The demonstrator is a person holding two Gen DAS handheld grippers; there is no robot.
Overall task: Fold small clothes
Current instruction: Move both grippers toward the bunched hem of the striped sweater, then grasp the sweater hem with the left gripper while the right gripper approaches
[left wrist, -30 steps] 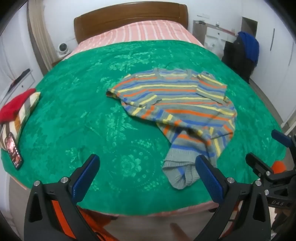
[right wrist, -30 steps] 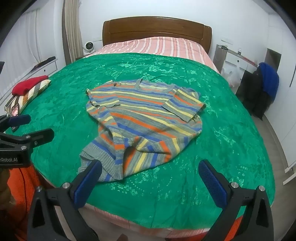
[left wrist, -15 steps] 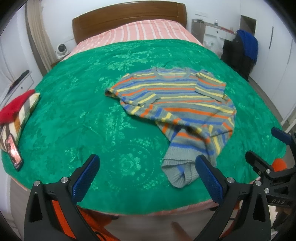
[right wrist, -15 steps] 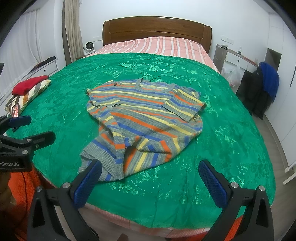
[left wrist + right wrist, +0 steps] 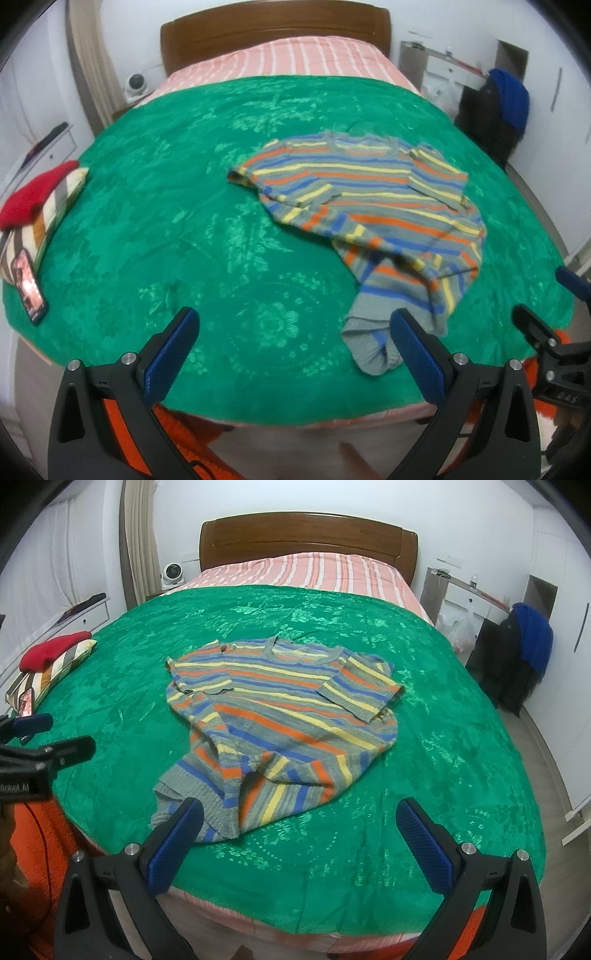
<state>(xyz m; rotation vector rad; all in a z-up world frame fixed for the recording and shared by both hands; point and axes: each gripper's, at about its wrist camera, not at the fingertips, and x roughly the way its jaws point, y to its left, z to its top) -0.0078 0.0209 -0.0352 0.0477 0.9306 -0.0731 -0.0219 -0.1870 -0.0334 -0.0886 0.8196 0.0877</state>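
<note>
A small striped sweater [image 5: 373, 206] [image 5: 280, 716] in grey, orange, blue and yellow lies crumpled on the green bedspread [image 5: 184, 229] [image 5: 461, 738], sleeves folded over the body and the hem bunched toward the bed's near edge. My left gripper [image 5: 291, 343] is open and empty, held above the near edge with its right finger just in front of the hem. My right gripper [image 5: 299, 834] is also open and empty, low over the near edge, its left finger overlapping the hem in view. Each gripper shows at the edge of the other's view.
A red and striped folded pile [image 5: 37, 199] [image 5: 55, 657] and a phone [image 5: 28, 284] lie at the bed's left edge. A wooden headboard [image 5: 306, 531] stands at the far end. Dark and blue clothes [image 5: 524, 650] hang at the right by a white desk.
The left wrist view has shifted slightly, so the sweater sits a little lower and nearer. The right gripper has barely moved. Both stay open and empty.
</note>
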